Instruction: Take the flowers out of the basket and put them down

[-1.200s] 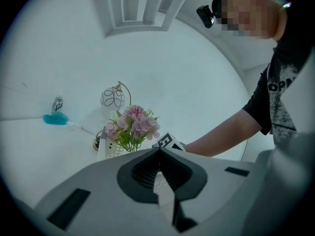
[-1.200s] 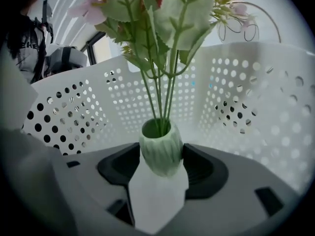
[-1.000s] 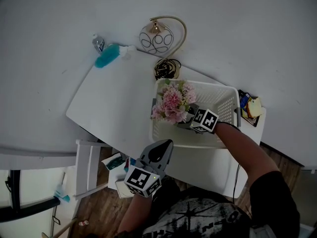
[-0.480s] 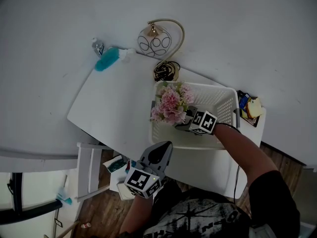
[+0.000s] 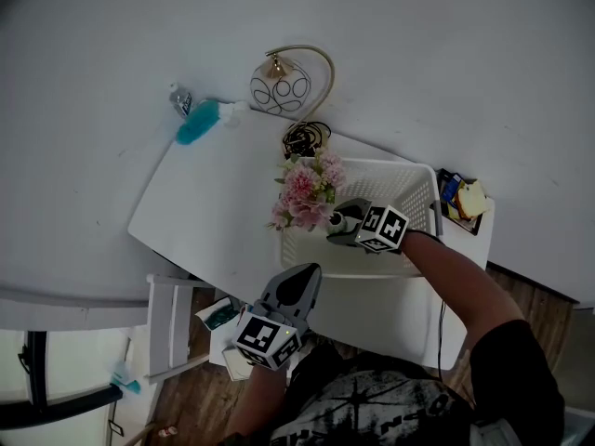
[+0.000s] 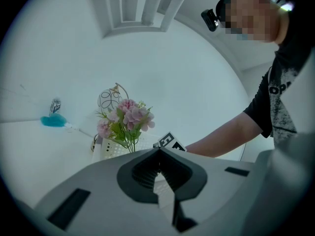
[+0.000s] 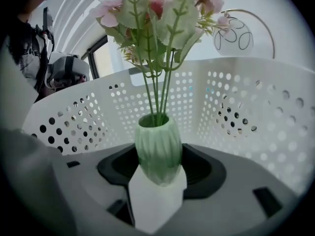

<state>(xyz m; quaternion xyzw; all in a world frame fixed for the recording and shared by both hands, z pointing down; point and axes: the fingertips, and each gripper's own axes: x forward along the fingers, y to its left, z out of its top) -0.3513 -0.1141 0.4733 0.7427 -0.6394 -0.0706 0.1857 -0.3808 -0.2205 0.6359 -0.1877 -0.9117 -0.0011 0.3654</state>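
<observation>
While the ribbed green vase (image 7: 158,149) is clamped between the widely spread jaws of the right gripper (image 5: 342,221), its body is seen pressed on both sides by the dark pads, and green stems are shown rising upright from its mouth. The pink flowers (image 5: 302,193) are carried in that vase at the left side of the white perforated basket (image 5: 414,198). The vase is ringed by the basket's walls in the right gripper view, while the blossoms are seen over the basket's far left corner in the head view. Whether the vase's base is clear of the basket floor cannot be told. The basket is set on the right part of the white table (image 5: 214,203). The left gripper (image 5: 311,269) is held over the table's near edge, well apart from the flowers, its jaw tips brought together with nothing between them. Beyond the basket, at the table's far edge, a coiled black cable (image 5: 302,139) is laid, and a lamp with a glass globe and a gold arc (image 5: 279,86) is placed just behind it. A teal object (image 5: 197,124) is seen at the far left corner.
</observation>
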